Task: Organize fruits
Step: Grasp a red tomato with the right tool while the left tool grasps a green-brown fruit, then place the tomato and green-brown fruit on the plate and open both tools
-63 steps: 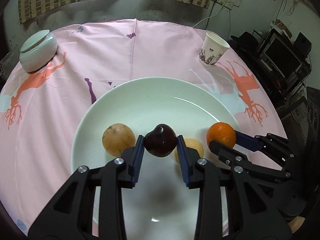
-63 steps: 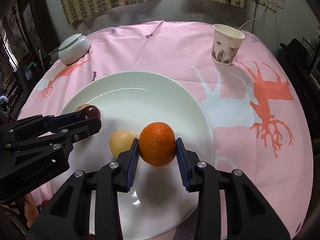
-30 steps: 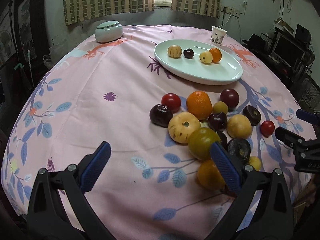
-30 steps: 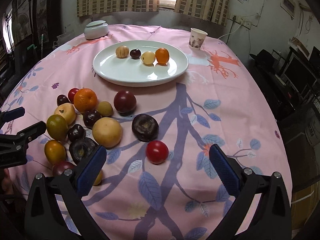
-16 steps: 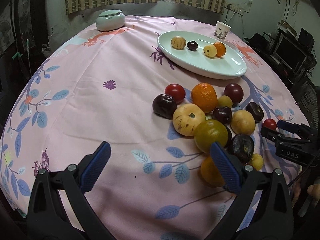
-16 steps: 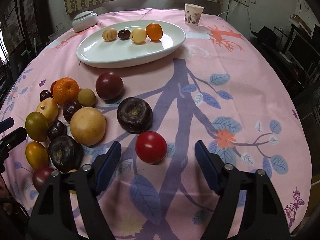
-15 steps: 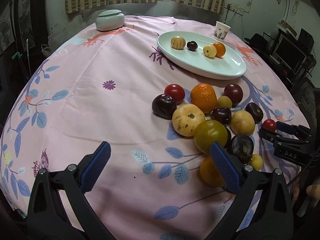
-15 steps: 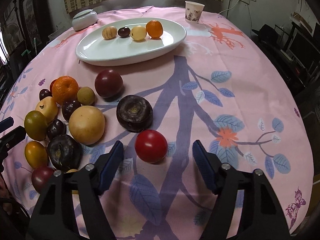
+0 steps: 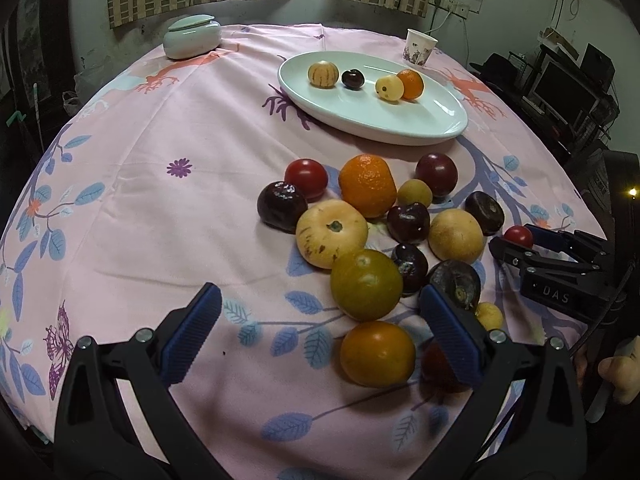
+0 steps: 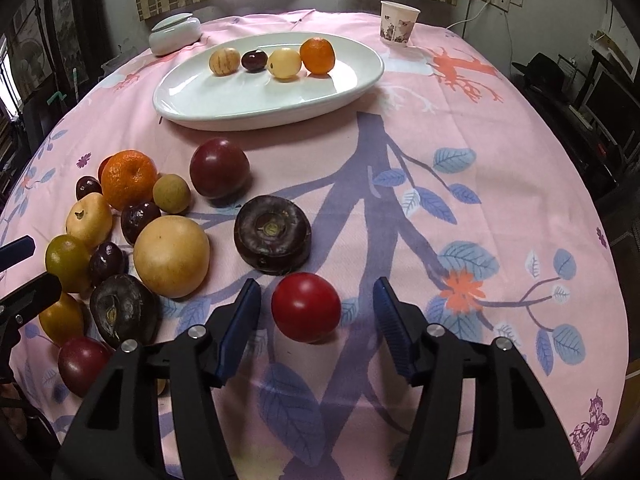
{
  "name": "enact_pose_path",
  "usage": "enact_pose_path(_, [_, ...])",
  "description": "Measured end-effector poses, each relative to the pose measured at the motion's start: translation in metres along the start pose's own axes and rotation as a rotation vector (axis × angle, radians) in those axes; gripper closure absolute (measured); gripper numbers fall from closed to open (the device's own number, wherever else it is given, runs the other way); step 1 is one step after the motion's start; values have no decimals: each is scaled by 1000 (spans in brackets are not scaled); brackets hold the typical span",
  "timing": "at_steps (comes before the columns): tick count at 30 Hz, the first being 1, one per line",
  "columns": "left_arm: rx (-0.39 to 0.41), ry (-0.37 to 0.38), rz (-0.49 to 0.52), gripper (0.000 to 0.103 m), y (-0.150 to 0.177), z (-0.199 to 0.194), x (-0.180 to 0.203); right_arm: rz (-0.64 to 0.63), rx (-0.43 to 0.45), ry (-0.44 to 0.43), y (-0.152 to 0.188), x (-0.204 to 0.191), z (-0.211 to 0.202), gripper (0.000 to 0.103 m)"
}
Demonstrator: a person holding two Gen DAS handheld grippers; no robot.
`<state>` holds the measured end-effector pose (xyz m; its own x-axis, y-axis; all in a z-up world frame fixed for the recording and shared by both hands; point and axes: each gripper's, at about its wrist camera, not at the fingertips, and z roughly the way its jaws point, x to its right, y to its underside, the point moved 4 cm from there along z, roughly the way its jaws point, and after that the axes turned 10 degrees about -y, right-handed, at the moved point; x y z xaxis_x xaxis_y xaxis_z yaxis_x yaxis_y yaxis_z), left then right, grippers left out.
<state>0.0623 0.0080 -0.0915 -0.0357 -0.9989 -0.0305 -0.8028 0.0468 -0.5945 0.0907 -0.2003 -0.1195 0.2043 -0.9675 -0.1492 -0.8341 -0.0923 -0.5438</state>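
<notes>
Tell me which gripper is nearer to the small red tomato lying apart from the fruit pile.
Right. The right gripper has the red tomato between its open pads, not yet touching. The left gripper hovers over the pile, farther away.

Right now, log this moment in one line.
right gripper: open, jaws just closing around red fruit, not touching | left gripper: open, empty | plate: four fruits

On the table (image 10: pixel 500 168), the plate (image 10: pixel 360 80) sits toward the far side with four fruits (image 10: pixel 284 63) in a row on it; the cup (image 10: pixel 398 24) stands behind it to the right, the lidded bowl (image 10: pixel 175 34) behind it to the left. The fruit pile (image 10: pixel 132 232) lies before the plate to the left. One round fruit (image 10: pixel 306 306) lies apart at its right, apparently between the right gripper's (image 10: pixel 316 316) fingers.
</notes>
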Motion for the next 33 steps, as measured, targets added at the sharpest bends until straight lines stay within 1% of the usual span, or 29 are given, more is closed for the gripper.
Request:
enact_pose_path(2, [-7,0,-1,2,0,2,1,-2,0,2,0,0,-1,45])
enact_pose_path(4, [-18,7,1,2,0,5,3,1,1,4,1,0,-3,57])
enact_pose_path(5, [-21,13,1,2,0,6,4,8,0,-3,2,1,-5,68])
enact_pose_path(6, [-23,16,0,2,0,6,4,19,-2,-29,3,0,-8,72])
enact_pose_path(9, [-30,29,-4,3,0,9,7,37,-7,-74,8,-2,-13,72])
enact_pose_path(11, [-32,38,-11,6,0,9,7,39,-10,-93,11,-5,-17,72])
enact_pose_path(12, [-34,44,-13,12,0,10,7,37,-7,-103,12,-7,-19,72])
enact_pose_path(13, [-39,50,-15,25,0,10,8,33,-1,-105,12,-9,-23,72])
enact_pose_path(14, [-50,58,-17,33,1,12,8,27,4,-105,12,-11,-25,72])
enact_pose_path(15, [-66,84,-19,46,2,14,9,24,12,-107,12,-12,-28,72])
enact_pose_path(16, [-85,108,-20,55,3,16,11,23,20,-108,13,-13,-31,72])
enact_pose_path(17, [-95,120,-17,58,5,17,14,25,26,-109,13,-13,-33,72])
enact_pose_path(19, [-95,117,-8,59,6,17,17,32,30,-113,15,-11,-36,72])
enact_pose_path(22, [-95,127,-15,64,5,18,20,42,32,-121,18,-9,-38,72])
enact_pose_path(26, [-91,135,-24,65,3,16,20,41,39,-133,20,-10,-41,72])
enact_pose_path(28, [-76,138,-28,65,2,12,20,40,39,-140,21,-10,-41,72])
enact_pose_path(33, [-19,112,-20,65,-6,-5,18,22,50,-156,17,-16,-43,72])
